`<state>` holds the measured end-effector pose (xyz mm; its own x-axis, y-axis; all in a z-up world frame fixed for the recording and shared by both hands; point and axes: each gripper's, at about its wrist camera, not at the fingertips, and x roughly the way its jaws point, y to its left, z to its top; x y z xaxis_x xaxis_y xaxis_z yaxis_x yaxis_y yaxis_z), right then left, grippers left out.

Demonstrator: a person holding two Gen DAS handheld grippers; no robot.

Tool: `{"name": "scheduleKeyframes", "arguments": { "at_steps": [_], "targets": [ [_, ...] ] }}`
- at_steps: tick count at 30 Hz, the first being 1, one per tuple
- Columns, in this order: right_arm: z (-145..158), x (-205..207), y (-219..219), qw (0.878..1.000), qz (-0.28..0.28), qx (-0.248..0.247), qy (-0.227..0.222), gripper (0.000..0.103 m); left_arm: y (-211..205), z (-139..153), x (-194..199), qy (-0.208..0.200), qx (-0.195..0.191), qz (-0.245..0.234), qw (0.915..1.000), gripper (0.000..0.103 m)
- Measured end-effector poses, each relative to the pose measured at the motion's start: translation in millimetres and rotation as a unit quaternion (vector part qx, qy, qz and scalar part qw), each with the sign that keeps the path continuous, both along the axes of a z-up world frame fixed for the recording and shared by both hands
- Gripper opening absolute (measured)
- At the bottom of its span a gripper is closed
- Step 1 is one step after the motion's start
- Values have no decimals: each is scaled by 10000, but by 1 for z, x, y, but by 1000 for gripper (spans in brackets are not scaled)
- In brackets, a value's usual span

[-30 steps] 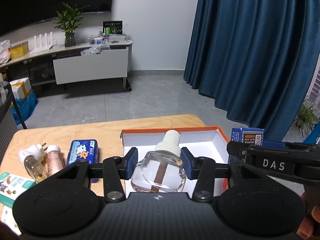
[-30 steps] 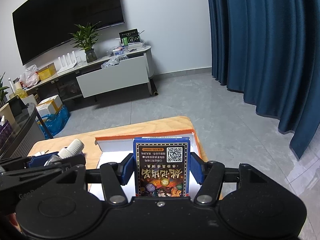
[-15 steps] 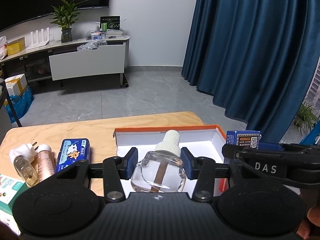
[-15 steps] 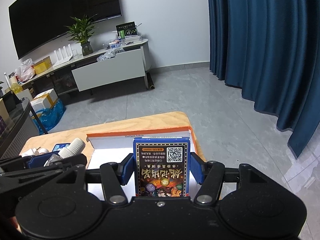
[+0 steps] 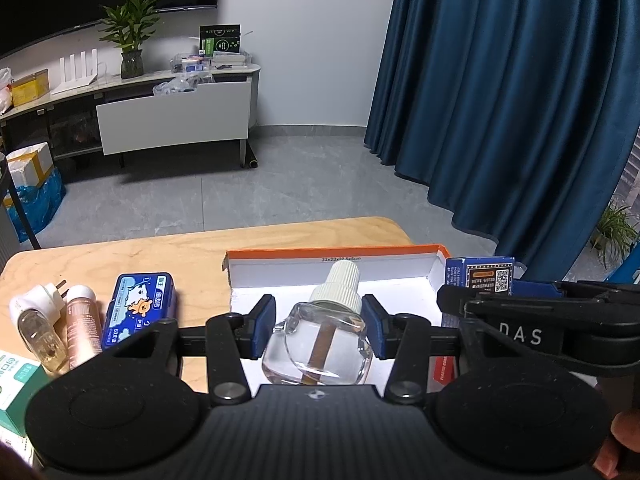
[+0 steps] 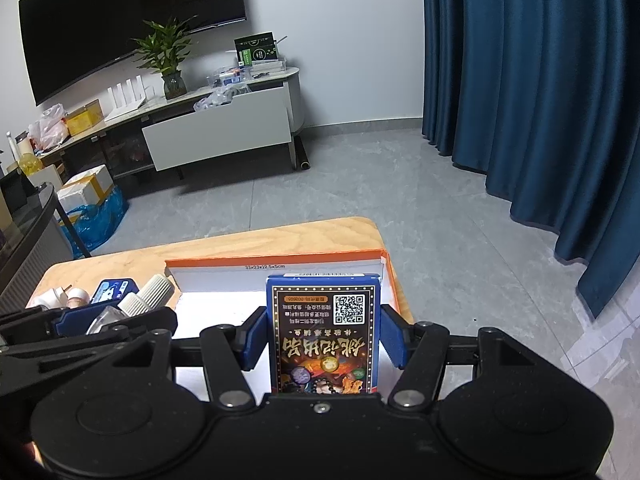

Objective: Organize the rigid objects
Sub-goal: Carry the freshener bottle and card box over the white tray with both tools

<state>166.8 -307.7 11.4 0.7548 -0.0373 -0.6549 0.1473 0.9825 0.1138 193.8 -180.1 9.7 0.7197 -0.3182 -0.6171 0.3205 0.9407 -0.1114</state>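
My left gripper (image 5: 318, 330) is shut on a clear glass refill bottle (image 5: 320, 344) with a white ribbed cap and holds it over the orange-rimmed white box (image 5: 336, 252). My right gripper (image 6: 323, 336) is shut on a blue card box (image 6: 324, 332) with a QR code, held upright over the right part of the same box (image 6: 276, 258). In the left wrist view the right gripper (image 5: 532, 320) and the card box (image 5: 480, 276) show at the right. In the right wrist view the left gripper (image 6: 92, 320) and the bottle's cap (image 6: 148, 294) show at the left.
On the wooden table (image 5: 192, 252), left of the box, lie a blue tin (image 5: 140, 308), a pink bottle (image 5: 82, 332), a white plug-in vaporizer (image 5: 38, 328) and a green-white carton (image 5: 14, 388). Beyond the table's far edge are grey floor, a TV cabinet and blue curtains.
Both grippers have drifted slightly over the box while keeping their hold. The table and the items on it now sit a little differently in view.
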Motion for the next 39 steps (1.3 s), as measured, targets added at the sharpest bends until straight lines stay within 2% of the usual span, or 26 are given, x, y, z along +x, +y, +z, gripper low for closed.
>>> {"name": "scheduleKeyframes", "arguments": {
  "at_steps": [23, 39],
  "targets": [
    [-11, 18, 4, 9997, 83, -156, 175, 71, -2, -9, 7, 65, -16, 30, 10000, 47],
    [-25, 44, 8, 9984, 152, -237, 485, 71, 3, -16, 16, 174, -4, 170, 9997, 47]
  ]
}}
